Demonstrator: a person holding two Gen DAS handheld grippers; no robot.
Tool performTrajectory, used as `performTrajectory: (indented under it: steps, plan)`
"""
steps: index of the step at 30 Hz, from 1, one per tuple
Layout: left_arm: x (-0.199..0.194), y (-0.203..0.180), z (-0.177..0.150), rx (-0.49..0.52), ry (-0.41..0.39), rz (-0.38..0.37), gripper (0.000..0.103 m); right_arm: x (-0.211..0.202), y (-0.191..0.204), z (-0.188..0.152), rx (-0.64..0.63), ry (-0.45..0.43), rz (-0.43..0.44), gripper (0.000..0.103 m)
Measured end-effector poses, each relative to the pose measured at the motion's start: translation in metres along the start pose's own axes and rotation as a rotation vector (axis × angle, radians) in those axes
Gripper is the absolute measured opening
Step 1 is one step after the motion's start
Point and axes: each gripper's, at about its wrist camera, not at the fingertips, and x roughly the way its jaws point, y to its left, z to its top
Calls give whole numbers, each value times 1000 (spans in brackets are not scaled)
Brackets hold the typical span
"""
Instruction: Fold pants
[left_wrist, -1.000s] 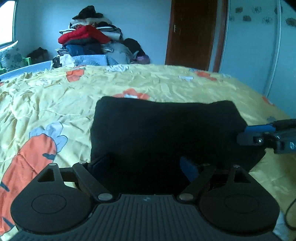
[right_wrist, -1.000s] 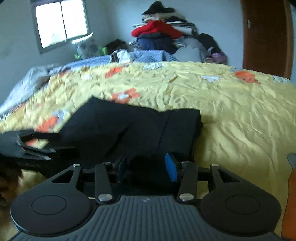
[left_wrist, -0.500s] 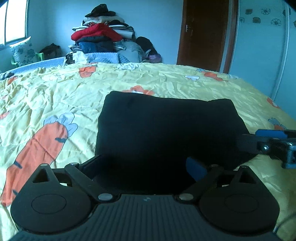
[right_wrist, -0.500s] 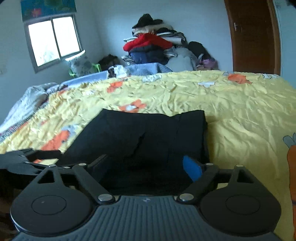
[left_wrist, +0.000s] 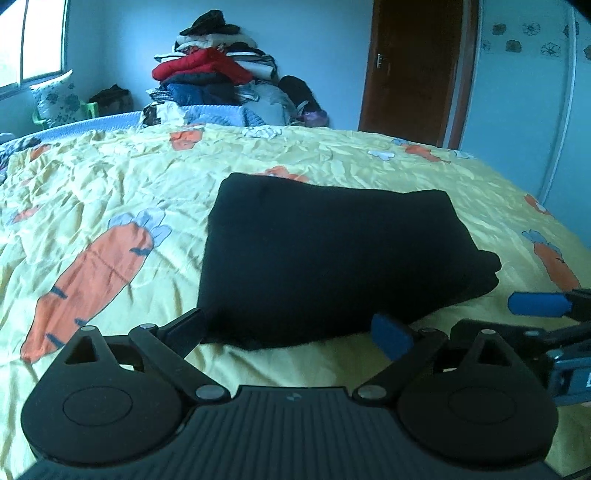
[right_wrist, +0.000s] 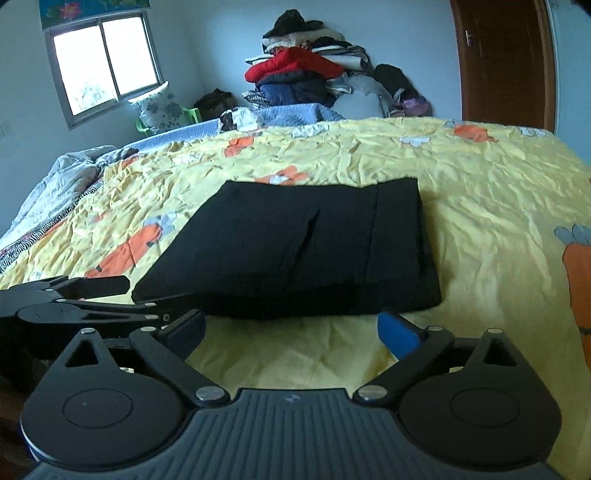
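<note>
A: What changed against the earlier pictures?

B: Your right gripper had its jaws narrow over the near edge of the black pants. Now they are opening, spread wide, with only yellow bedspread between them. Your left gripper was nearly as wide before and stands released too, its left finger tip at the pants' near corner; whether it touches I cannot tell. Both of your grippers have drawn back, so bare sheet shows in front of the fold.

A: Where are the pants?

B: Folded into a flat rectangle in the middle of the bed, free of both grippers.

A: What does one view give that the other lacks?

B: Your right wrist view shows the window, a seam and a slit across the top layer, and your left gripper at the lower left. Your left wrist view shows a thick bulge at the pants' right corner, a white wardrobe door and your right gripper's blue finger at the right edge.

A: Surroundings?

B: A pile of clothes beyond the far side of the bed, and a brown door. Nothing covers the pants.
</note>
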Motion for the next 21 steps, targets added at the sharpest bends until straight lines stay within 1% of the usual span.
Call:
performTrajectory:
  steps: [6, 10, 12, 17, 21]
  plan:
    - [-2, 9, -10, -32, 15, 39, 98, 8, 6, -14, -20, 26, -43, 101]
    - [-2, 13, -16, -45, 26, 49, 98, 13, 5, -21, -3, 38, -43, 101]
    - [-2, 13, -19, -41, 28, 52, 98, 16, 4, -24, 4, 45, -53, 101]
    - [2, 9, -27, -11, 28, 75, 98, 19, 5, -31, -30, 35, -87, 101]
    - [6, 8, -33, -4, 31, 69, 101, 21, 7, -35, -50, 23, -103, 103]
